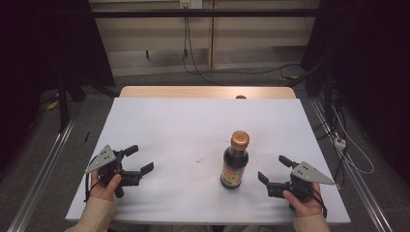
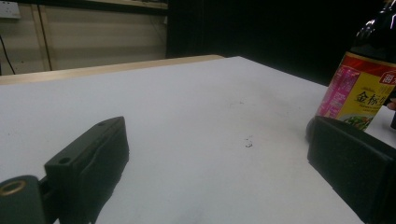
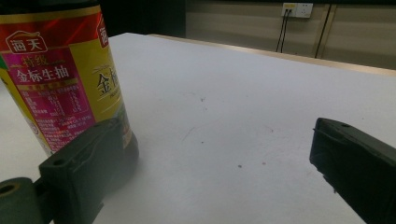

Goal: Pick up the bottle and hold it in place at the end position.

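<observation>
Both hands rest low at the near edge of the white table [image 1: 159, 121], left gripper [image 1: 138, 159] and right gripper [image 1: 274, 169] each spread wide, empty, angled inward toward the upright soy sauce bottle [image 1: 235, 162] standing nearer the right.

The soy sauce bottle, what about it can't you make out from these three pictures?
- Bottle label text: too small to read in the high view.
- Cap and neck: cut off by the top edge in the left gripper view and the right gripper view.
- Base: partly hidden behind a black jaw in both gripper views.
- Fill level: glass too dark.
</observation>
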The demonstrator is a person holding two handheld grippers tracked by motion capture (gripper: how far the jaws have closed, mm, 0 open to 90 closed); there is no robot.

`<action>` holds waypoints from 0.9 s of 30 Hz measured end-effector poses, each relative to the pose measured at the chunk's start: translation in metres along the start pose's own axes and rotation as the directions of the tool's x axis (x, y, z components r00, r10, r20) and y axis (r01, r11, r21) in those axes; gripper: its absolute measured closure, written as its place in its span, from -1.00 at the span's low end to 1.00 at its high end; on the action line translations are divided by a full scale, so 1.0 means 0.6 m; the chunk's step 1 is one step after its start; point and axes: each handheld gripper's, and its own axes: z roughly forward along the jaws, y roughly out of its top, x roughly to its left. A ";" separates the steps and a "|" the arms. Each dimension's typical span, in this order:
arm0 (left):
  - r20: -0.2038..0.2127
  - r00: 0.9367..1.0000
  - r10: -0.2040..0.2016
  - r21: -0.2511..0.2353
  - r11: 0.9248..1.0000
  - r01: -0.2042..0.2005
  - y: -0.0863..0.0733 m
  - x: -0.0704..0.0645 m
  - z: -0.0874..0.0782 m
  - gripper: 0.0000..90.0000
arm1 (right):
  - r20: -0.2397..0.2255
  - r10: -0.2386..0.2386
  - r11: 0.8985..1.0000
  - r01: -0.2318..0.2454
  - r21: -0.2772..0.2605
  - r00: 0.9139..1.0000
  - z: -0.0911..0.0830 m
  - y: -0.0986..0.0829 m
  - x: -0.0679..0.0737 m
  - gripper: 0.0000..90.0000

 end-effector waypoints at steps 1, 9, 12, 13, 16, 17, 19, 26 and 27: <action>0.000 1.000 0.004 0.002 1.000 -0.004 0.000 0.000 0.000 -0.88 | -0.003 0.000 1.000 0.000 0.000 1.000 0.000 0.001 0.000 -0.93; 0.001 1.000 0.000 0.008 1.000 0.000 0.000 0.000 -0.001 -0.88 | -0.021 -0.012 1.000 0.012 -0.003 1.000 0.002 0.006 0.007 -0.94; -0.003 1.000 0.000 0.010 1.000 0.000 0.000 0.000 0.000 -0.88 | -0.024 -0.021 1.000 0.021 0.001 1.000 0.004 0.010 0.014 -0.95; 0.000 1.000 0.006 0.014 1.000 -0.006 0.000 0.000 0.000 -0.88 | -0.021 -0.026 1.000 0.026 0.001 0.999 0.005 0.012 0.016 -0.95; -0.005 1.000 0.007 0.017 1.000 -0.007 0.000 -0.001 0.000 -0.88 | -0.067 -0.017 1.000 0.017 -0.012 0.998 0.007 0.018 0.026 -0.94; -0.004 1.000 0.007 0.018 1.000 -0.007 0.000 -0.001 0.001 -0.88 | -0.081 -0.027 0.999 0.026 -0.020 0.996 0.007 0.020 0.030 -0.94; -0.001 1.000 0.010 0.022 1.000 -0.010 -0.001 -0.002 0.001 -0.88 | -0.099 -0.036 0.999 0.033 -0.030 0.994 0.007 0.024 0.038 -0.93; 0.005 1.000 0.012 0.031 0.999 -0.012 -0.001 -0.002 0.002 -0.88 | -0.140 -0.019 0.999 0.013 -0.043 0.990 0.009 0.032 0.054 -0.92; 0.004 1.000 0.013 0.034 0.999 -0.014 -0.001 -0.002 0.002 -0.88 | -0.141 -0.013 0.999 0.007 -0.042 0.990 0.008 0.033 0.056 -0.92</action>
